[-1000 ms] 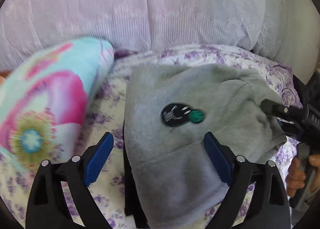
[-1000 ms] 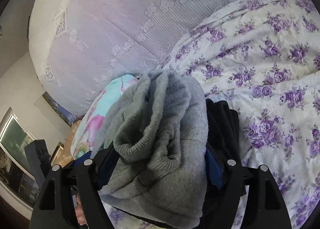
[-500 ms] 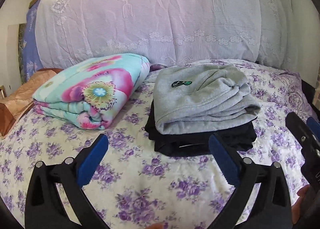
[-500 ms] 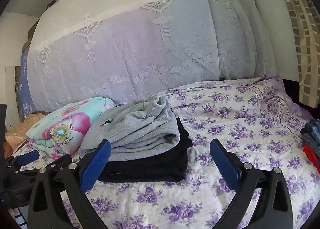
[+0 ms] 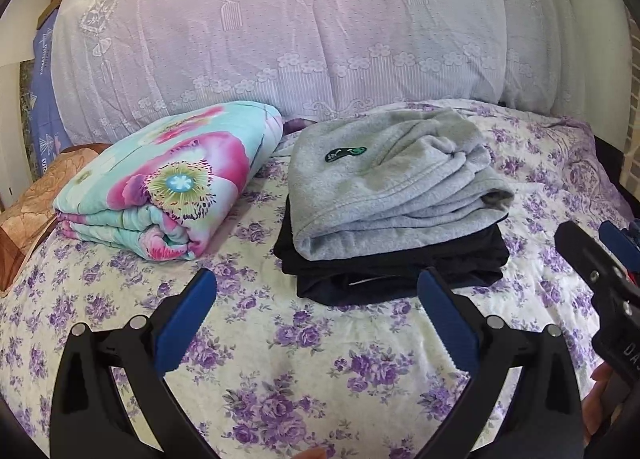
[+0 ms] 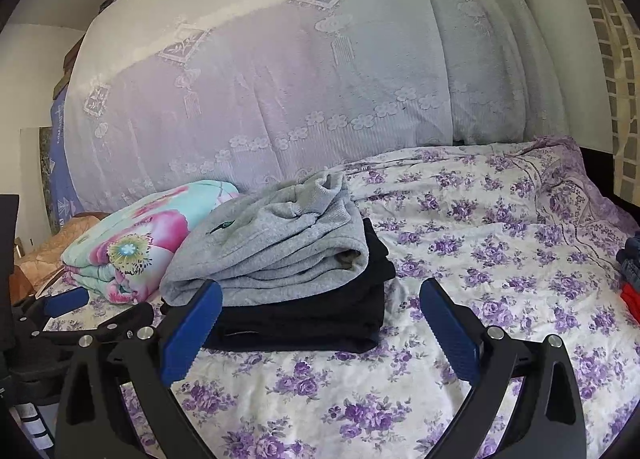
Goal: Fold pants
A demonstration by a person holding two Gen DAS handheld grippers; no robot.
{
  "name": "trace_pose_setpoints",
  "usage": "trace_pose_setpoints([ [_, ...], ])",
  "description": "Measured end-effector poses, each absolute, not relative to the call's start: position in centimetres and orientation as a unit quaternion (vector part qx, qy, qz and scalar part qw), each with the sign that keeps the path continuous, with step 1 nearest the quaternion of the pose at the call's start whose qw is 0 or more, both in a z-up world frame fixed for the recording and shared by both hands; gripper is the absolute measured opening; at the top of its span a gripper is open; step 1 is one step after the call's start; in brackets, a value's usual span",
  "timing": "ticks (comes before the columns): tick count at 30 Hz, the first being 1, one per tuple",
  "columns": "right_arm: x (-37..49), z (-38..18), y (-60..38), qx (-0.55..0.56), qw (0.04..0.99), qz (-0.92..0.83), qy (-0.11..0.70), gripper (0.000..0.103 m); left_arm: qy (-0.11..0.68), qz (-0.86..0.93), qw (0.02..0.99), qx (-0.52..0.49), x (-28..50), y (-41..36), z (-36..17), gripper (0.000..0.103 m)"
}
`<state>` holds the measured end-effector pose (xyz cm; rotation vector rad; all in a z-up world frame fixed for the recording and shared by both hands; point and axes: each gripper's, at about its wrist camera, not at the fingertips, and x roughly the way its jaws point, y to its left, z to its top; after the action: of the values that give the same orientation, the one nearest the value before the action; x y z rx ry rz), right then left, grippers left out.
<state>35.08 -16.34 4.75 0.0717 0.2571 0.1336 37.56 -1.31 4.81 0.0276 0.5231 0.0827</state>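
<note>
- Grey folded pants (image 5: pixel 392 183) lie atop black folded clothes (image 5: pixel 396 267) on your floral bedspread (image 5: pixel 304 371) (a floral quilt (image 5: pixel 172 183) beside).
- Your left gripper (image 5: pixel 316 311) and right gripper (image 6: pixel 320 319) both gape, holding nothing.

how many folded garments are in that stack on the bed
2. The grey sweatpants lie on top; a folded black garment sits directly beneath them. The stack rests on the floral bedspread, right of the folded flowered blanket. Thinner layers inside may be hidden.
</note>
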Motion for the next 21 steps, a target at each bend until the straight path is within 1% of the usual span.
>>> trace_pose_setpoints([
  [7, 35.19, 4.63, -16.26, 0.037, 0.988, 0.069, 0.134, 0.100, 0.259, 0.027, 0.965, 0.007, 37.33, -1.66, 5.00, 0.098],
  [21, 35.54, 4.35, -16.29, 0.040, 0.986, 0.074, 0.144, 0.100, 0.259, 0.062, 0.964, 0.014, 36.91, -2.12, 4.97, 0.098],
])
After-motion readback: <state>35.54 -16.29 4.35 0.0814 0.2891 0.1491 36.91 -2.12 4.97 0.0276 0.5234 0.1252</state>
